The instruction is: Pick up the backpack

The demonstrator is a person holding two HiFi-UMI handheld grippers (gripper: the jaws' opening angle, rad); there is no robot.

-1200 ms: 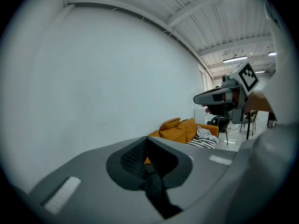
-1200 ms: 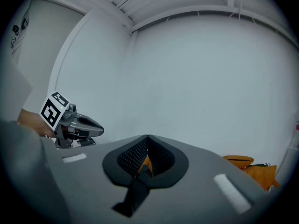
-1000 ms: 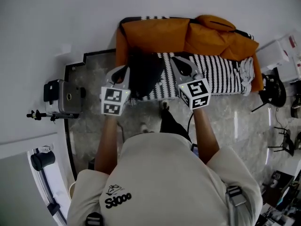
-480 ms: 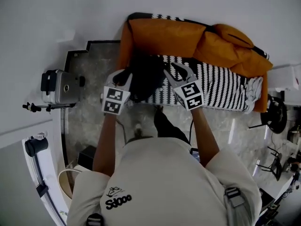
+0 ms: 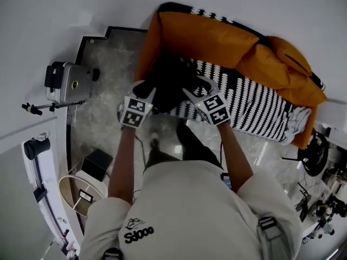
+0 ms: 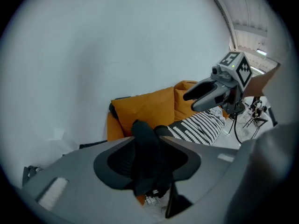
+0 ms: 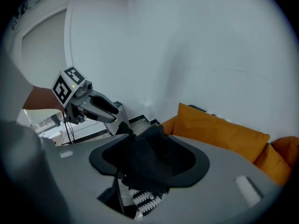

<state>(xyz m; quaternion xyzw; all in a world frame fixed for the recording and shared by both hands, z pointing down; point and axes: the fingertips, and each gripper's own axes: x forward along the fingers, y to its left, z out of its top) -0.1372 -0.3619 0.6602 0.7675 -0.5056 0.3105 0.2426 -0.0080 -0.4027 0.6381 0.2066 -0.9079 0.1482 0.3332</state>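
1. We find the black backpack (image 5: 169, 83) on the left end of the sofa (image 5: 206, 37), between our left gripper (image 5: 145, 90) and right gripper (image 5: 196, 88).
2. Both pairs of jaws have just been opening; they stand wide, with backpack fabric in each gap, unclamped.
3. We judge both grippers equally near.

black backpack (image 5: 169, 82) on orange sofa (image 5: 209, 37), striped blanket (image 5: 256, 106)

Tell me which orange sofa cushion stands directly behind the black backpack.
The wide orange cushion at the head view's left, behind the black fabric backpack; the crumpled cushion to its right backs only striped cover.
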